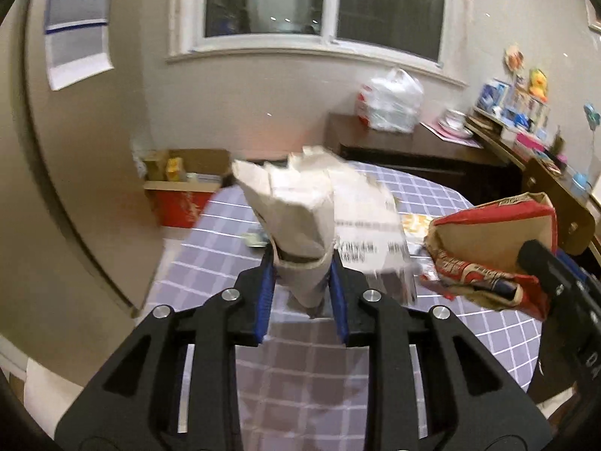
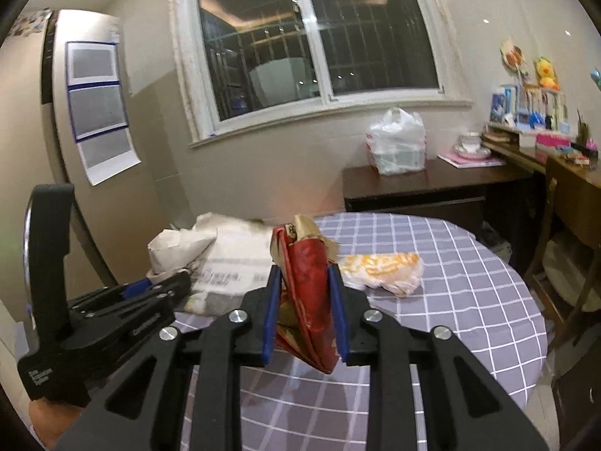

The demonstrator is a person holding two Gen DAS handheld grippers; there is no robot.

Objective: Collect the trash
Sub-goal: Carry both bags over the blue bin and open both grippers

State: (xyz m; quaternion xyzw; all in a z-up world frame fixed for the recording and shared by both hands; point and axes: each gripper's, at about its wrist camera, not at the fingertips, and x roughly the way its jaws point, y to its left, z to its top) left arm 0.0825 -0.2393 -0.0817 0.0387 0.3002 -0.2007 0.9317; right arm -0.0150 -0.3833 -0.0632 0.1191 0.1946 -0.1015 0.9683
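Two pieces of trash are already in hand. The left gripper [image 1: 300,282] is clamped on a crumpled pale paper bag [image 1: 296,203], which stands up from the jaws toward twelve o'clock in the left wrist view, clear of the checked tablecloth [image 1: 210,248]. The right gripper [image 2: 305,300] is clamped on a crushed red-and-brown paper wrapper [image 2: 304,263], likewise lifted off the cloth; in the left view that wrapper sits at about three o'clock.

At least one piece is left: a yellow-and-white crumpled wrapper [image 2: 383,267] lies on the table at about two o'clock from the right jaws. A printed grey-white sheet [image 2: 229,274] shows at ten o'clock; blur makes it hard to tell whether it belongs to the held bag or lies loose.

No bin is in sight, though an open cardboard box [image 1: 184,188] stands on the floor at ten o'clock. By my reckoning, both held pieces still need dropping off before the rest is gathered.
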